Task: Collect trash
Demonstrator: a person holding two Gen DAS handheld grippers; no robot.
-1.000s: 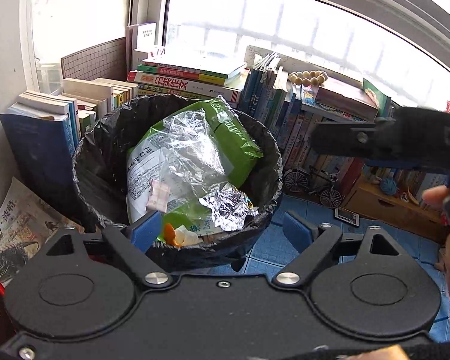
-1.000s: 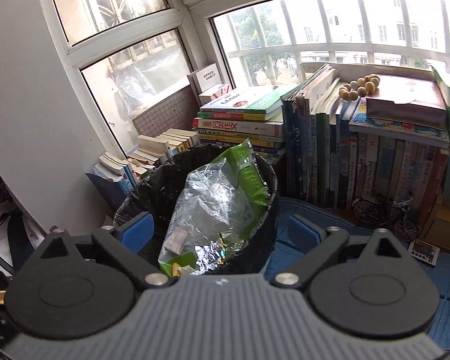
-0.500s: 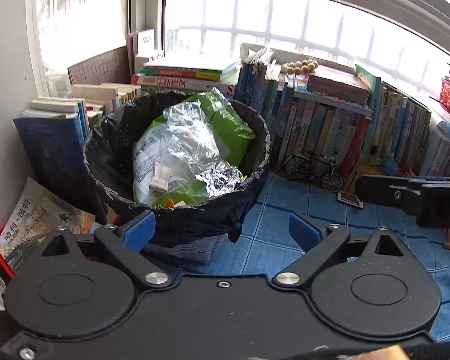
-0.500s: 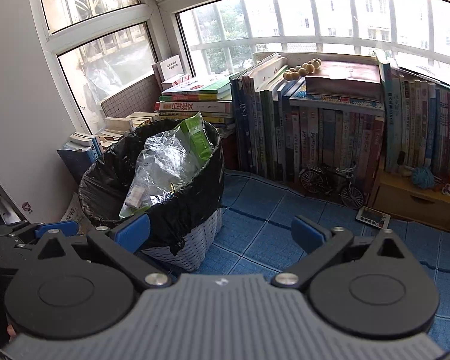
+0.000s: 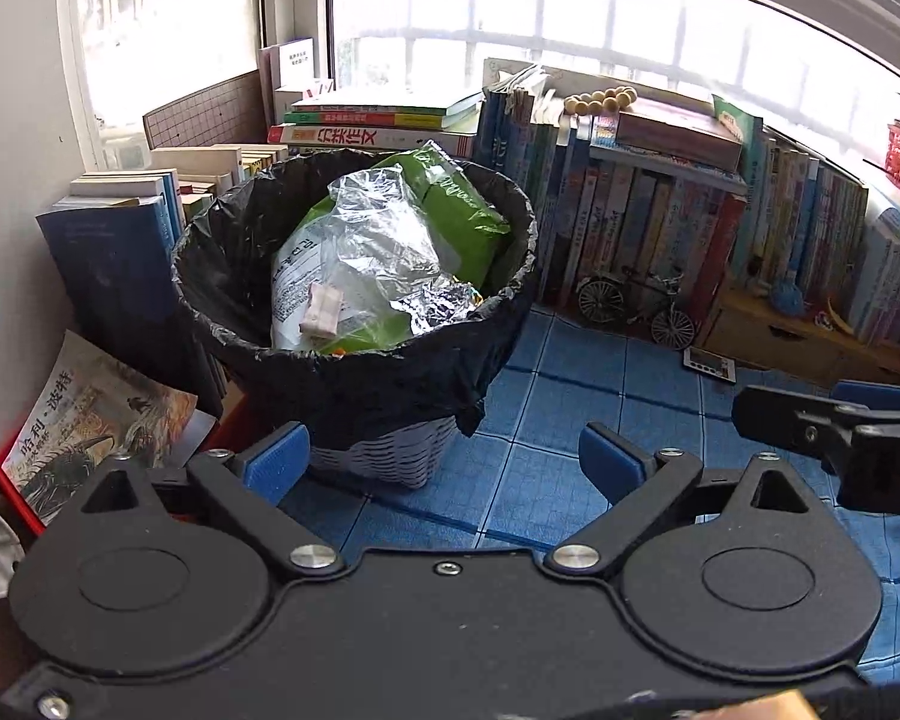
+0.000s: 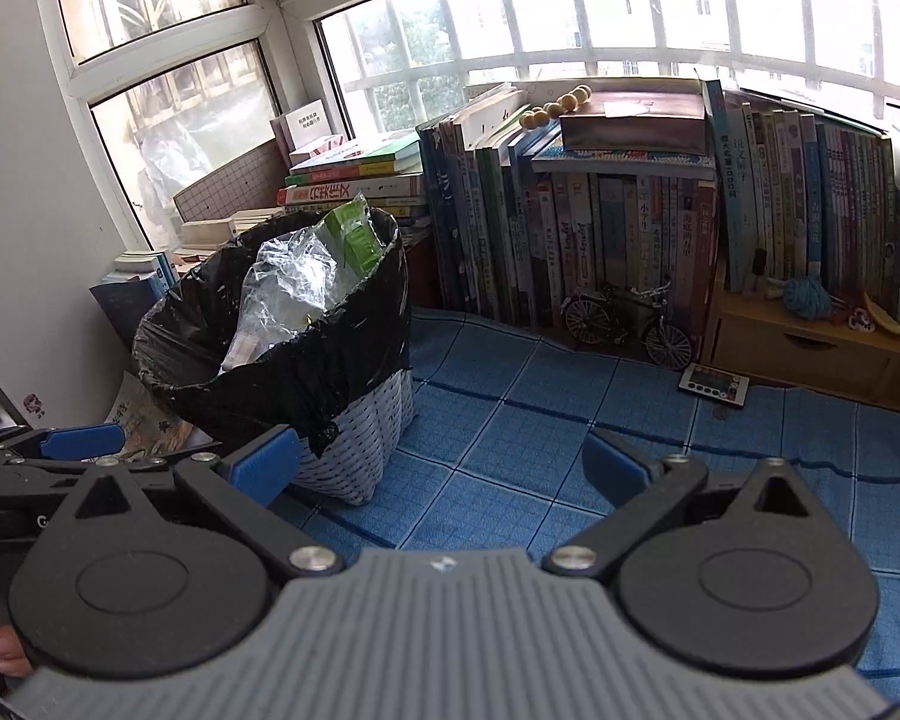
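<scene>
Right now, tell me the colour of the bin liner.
Black; the bin liner shows best in the left wrist view.

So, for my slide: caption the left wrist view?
Open left gripper faces a full, black-lined bin on blue matting, books behind.

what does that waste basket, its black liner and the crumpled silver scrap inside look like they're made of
White woven waste basket: looks like matte plastic or wicker, with a basket-weave pattern. Black bin liner: thin glossy plastic film, wrinkled and draped over the rim. Crumpled silver scrap: probably metallised foil, with sharp shiny creases.

Glossy black plastic liner (image 5: 390, 384) covers a woven basket (image 6: 360, 450) holding crinkled foil (image 5: 444, 306).
</scene>
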